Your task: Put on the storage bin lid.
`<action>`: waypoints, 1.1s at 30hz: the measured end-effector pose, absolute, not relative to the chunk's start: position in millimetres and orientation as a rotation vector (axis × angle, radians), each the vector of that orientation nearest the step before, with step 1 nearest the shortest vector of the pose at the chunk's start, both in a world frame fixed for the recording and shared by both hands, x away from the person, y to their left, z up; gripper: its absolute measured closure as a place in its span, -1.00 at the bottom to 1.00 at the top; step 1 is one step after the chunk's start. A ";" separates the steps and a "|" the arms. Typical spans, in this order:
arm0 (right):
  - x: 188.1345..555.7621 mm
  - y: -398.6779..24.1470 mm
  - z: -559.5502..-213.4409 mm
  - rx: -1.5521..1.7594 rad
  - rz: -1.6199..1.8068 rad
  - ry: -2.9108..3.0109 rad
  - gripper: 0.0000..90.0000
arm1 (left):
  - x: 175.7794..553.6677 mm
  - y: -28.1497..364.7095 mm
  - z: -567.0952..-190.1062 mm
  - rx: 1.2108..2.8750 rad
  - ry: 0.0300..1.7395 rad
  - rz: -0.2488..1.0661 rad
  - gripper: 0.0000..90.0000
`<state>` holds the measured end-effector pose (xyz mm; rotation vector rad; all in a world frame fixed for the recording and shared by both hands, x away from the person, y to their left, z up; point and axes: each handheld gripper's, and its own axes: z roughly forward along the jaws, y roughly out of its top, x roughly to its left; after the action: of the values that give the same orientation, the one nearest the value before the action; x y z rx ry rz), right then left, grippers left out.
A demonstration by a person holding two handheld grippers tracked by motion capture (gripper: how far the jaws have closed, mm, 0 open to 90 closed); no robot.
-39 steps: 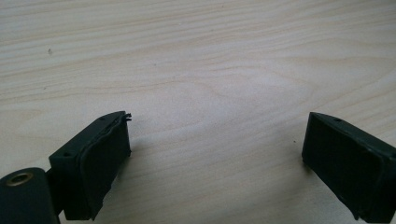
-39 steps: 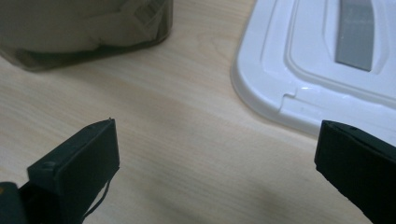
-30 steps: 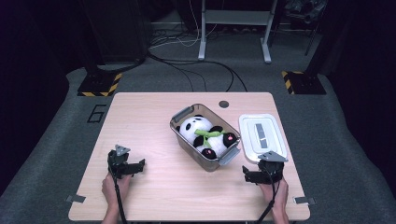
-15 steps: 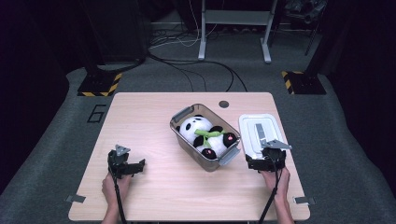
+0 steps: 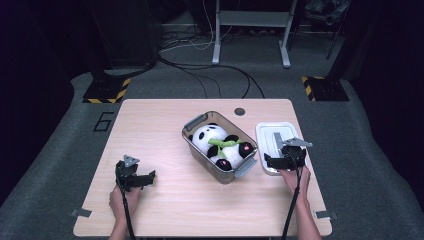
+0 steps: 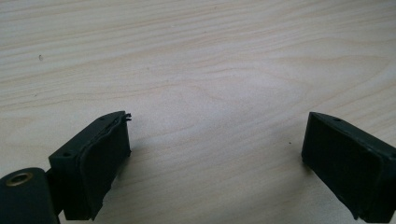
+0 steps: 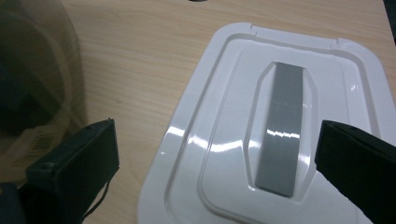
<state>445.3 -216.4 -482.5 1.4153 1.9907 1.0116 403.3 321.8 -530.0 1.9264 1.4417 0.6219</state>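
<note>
Hovering over the near edge of the white rectangular plastic lid [image 7: 280,135] at right of frame, right gripper [image 5: 281,161] fingers spread wide, empty; left gripper [image 5: 136,178] likewise open above bare wooden counter [image 5: 150,130].

Over the past second the right gripper [image 5: 276,161] has advanced from the counter's [image 5: 165,130] near right edge to the near end of the white lid [image 7: 280,130], jaws wide apart above its grey handle [image 7: 282,135], beside the clear bin [image 5: 197,145].
</note>
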 end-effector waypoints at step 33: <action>504.9 -229.0 -510.4 1.535 0.779 1.890 0.44 | 403.5 321.6 -530.0 1.929 1.439 0.621 -0.84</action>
<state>504.9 -229.0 -510.4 1.5349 1.8902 0.7792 403.5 321.6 -530.0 1.9287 1.4392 0.6211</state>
